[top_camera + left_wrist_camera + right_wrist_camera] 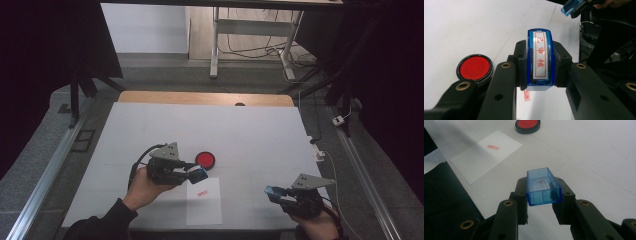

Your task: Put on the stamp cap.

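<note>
Right gripper view, nearest first: your right gripper (544,202) was clamped on the clear blue plastic stamp cap (543,187), open mouth facing away, pads on its two long walls. Thin hollow shell, light, likely to flex or crack if squeezed hard, so hold it by the side walls near the closed end. Left gripper view: your left gripper (540,65) was closed on the blue-bodied rectangular stamp with red characters on its white face (540,58), jaws on the narrow sides. Rigid, light, glossy plastic, a bit slippery; keep off the inked face. Both were held above the table, well apart from each other. Below the stamp lay the white paper sheet (205,201), flat, already bearing a red imprint (493,147); flimsy, would slide easily. Just beyond it sat the round black-rimmed red ink pad (205,159). You worked on a white-covered table (250,135), smooth and matte, wooden edge at the far side. Past that: grey floor, a white desk frame (215,45) with loose cables, dark stands at both sides.
</note>
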A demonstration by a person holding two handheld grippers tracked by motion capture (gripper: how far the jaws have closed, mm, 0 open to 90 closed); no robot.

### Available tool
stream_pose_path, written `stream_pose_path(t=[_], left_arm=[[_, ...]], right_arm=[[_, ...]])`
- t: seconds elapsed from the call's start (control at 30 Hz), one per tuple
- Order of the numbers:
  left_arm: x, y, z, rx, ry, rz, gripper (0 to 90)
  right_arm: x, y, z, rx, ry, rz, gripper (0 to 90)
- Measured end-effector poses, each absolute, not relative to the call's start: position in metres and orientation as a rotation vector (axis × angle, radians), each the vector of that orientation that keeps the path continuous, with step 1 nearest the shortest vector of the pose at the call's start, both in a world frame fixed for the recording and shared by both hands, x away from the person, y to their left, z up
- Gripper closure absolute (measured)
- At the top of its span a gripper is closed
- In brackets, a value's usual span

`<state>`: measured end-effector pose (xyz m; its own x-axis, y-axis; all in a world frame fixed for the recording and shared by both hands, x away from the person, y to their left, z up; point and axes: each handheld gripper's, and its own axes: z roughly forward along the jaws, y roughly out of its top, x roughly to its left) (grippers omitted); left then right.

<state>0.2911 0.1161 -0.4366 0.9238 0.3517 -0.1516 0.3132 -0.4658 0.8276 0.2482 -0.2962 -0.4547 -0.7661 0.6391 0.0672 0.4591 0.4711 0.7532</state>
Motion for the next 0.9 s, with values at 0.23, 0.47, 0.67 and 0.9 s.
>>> stream_pose_path(t=[0.23,0.47,0.67,0.9], left_arm=[[0.29,0.116,-0.436,2.087,0.468,0.055,69.6],[0.289,0.117,-0.434,2.079,0.463,0.056,69.6],[0.288,0.118,-0.432,2.074,0.453,0.054,69.6],[0.288,0.12,-0.43,2.069,0.445,0.061,69.6]], right_arm=[[0.247,-0.296,-0.454,0.942,2.488,1.187,68.0],[0.247,-0.293,-0.452,0.928,2.481,1.219,67.9],[0.246,-0.284,-0.446,0.875,2.503,1.281,67.9],[0.249,-0.271,-0.446,0.817,2.551,1.329,67.9]])
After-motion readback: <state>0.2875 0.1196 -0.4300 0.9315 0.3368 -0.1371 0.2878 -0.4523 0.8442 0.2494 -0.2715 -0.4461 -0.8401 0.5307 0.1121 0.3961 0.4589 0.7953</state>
